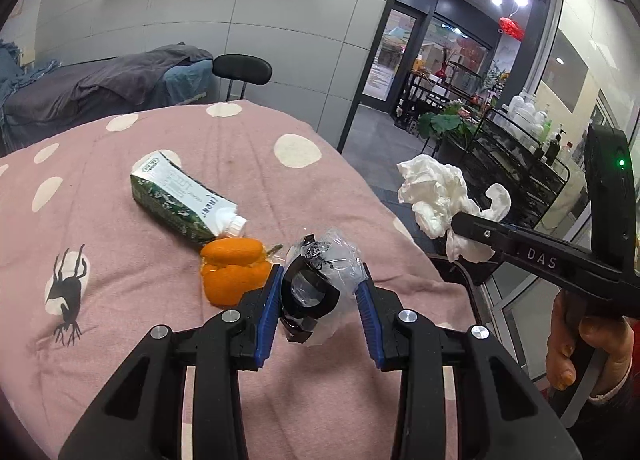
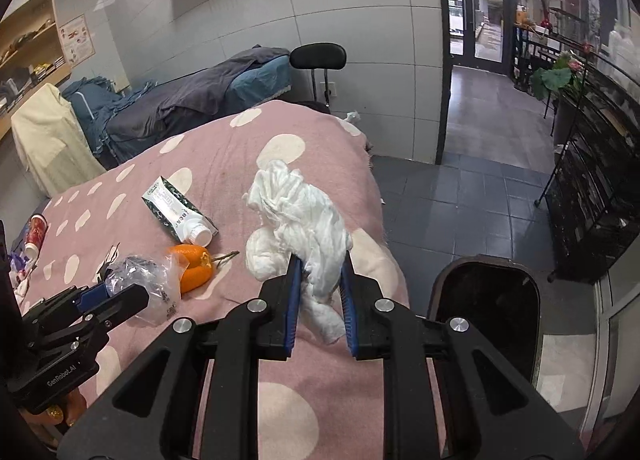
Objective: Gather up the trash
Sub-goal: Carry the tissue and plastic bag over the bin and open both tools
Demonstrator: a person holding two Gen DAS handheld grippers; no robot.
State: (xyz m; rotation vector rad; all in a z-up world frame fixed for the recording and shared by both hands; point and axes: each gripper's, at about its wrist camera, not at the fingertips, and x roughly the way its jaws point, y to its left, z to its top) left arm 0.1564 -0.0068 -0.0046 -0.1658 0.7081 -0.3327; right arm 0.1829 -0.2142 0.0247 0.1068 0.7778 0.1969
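Note:
My left gripper (image 1: 320, 280) is closed around a crumpled clear plastic wrapper with a black ring inside (image 1: 316, 280), just above the pink dotted blanket (image 1: 120, 260). It also shows in the right wrist view (image 2: 144, 288). My right gripper (image 2: 320, 264) is shut on a crumpled white tissue (image 2: 304, 220), held in the air at the bed's right edge; in the left wrist view the tissue (image 1: 436, 192) hangs from its fingers. Orange peel (image 1: 234, 272) and a green-white drink carton (image 1: 180, 200) lie on the blanket.
A dark open bin (image 2: 488, 308) stands on the floor right of the bed. A red can (image 2: 36, 232) lies at the blanket's left edge. A black chair (image 2: 318, 58) and a second bed (image 2: 192, 100) stand behind. Shelving with bottles (image 1: 532, 132) is at right.

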